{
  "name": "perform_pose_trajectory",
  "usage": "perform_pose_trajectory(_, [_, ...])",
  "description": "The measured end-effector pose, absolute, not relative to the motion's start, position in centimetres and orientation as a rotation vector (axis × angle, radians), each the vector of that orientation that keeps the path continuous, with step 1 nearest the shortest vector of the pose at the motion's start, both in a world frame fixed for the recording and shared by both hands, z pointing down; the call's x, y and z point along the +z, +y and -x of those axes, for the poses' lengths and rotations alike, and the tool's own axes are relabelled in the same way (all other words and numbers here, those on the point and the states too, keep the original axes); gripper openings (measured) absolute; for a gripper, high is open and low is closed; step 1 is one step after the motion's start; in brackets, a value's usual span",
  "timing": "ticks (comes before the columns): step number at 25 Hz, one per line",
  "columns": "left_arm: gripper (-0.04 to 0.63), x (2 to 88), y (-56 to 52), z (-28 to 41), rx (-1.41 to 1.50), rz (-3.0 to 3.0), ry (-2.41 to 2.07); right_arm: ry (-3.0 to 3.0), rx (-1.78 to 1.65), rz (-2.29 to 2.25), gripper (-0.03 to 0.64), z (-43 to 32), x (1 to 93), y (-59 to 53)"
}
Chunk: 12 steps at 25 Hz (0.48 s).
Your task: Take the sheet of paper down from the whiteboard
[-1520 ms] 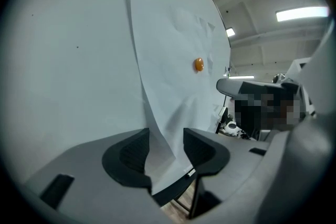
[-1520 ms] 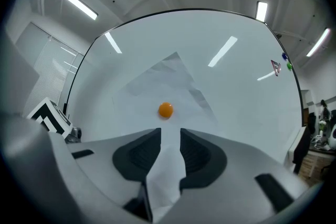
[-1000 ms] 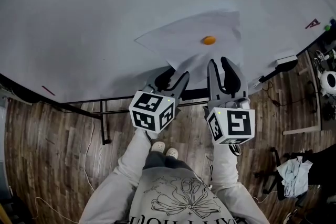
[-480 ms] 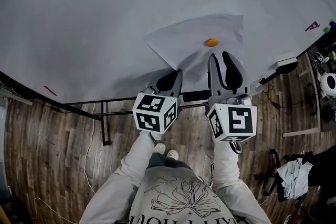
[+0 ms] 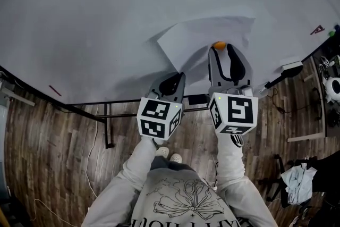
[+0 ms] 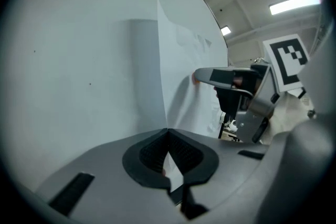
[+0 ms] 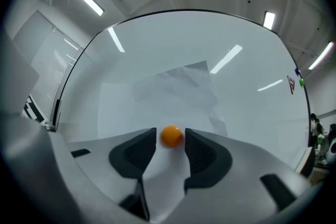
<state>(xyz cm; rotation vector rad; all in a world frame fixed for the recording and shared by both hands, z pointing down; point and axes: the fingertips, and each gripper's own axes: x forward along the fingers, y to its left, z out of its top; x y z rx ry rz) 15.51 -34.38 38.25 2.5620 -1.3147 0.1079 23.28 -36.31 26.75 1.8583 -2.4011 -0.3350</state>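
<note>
A white sheet of paper [image 5: 202,40] hangs on the whiteboard [image 5: 106,18], pinned by a small orange magnet [image 5: 219,45]. My left gripper [image 5: 178,76] is shut on the paper's lower edge; in the left gripper view the sheet [image 6: 178,76] runs into the closed jaws of that gripper [image 6: 168,134]. My right gripper [image 5: 221,49] is held up at the magnet and its jaws are opening. In the right gripper view the magnet [image 7: 171,135] sits between the tips of the gripper [image 7: 171,140], with a small gap on each side. The paper [image 7: 173,92] above it is creased.
A board eraser [image 5: 290,65] and a marker rest on the ledge at the lower right. The board's black stand [image 5: 106,125] crosses the wooden floor below. A crumpled cloth [image 5: 297,178] and clutter lie at the right edge.
The left gripper, open a second ago, has shut on the paper's edge. The right gripper has risen to the magnet and its jaws have spread wider around it.
</note>
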Motion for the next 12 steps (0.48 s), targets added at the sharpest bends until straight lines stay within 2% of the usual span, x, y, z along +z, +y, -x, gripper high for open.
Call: perform_pose_trajectory(12, [0.005, 37.2, -33.7, -14.3, 0.152, -2.588, -1.349, -2.364, -0.327, -1.916, 0.12, -23.4, 26.8, -36.9])
